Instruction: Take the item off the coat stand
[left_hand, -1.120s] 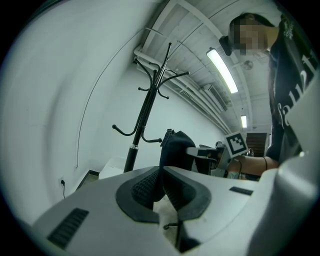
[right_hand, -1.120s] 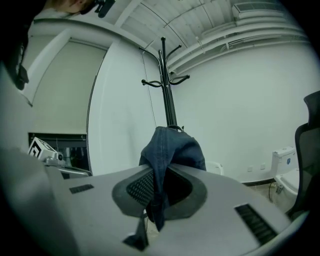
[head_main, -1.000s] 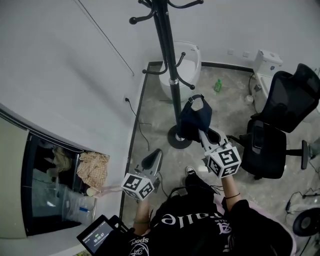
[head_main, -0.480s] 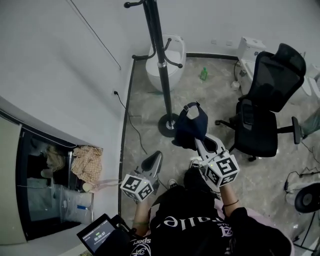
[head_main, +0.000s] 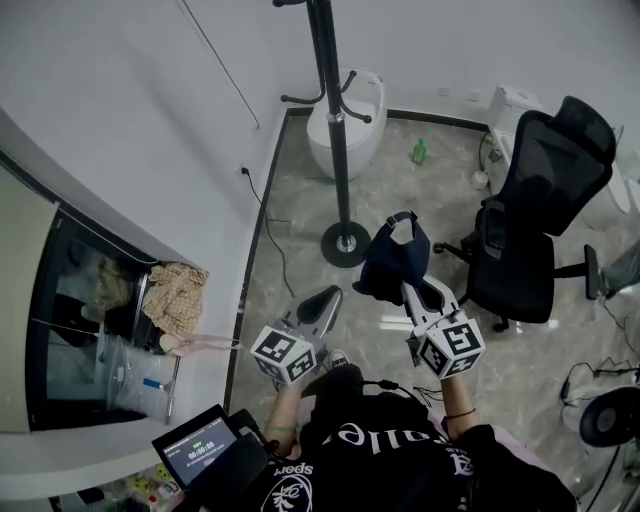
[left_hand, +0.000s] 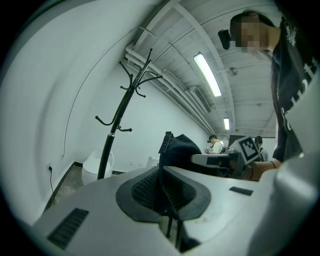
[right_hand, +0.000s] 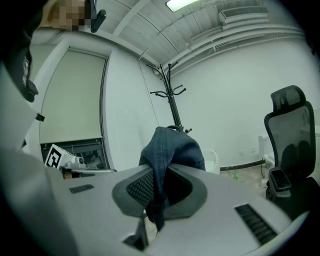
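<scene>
Holding the dark blue cap (head_main: 396, 258) clear of the coat stand (head_main: 338, 140), the right gripper (head_main: 411, 291) has its jaws clamped on a fold of the cap's fabric. The cap hangs in the air on the person's side of the stand's base, well apart from the pole and every hook. The left gripper (head_main: 326, 298) hovers beside it, also on the near side of the stand, jaws pressed together with nothing between them. By my reading the removal itself is done. The next move calls for carrying the cap away from the stand and choosing a place to set it down, without loosening the pinch early.
</scene>
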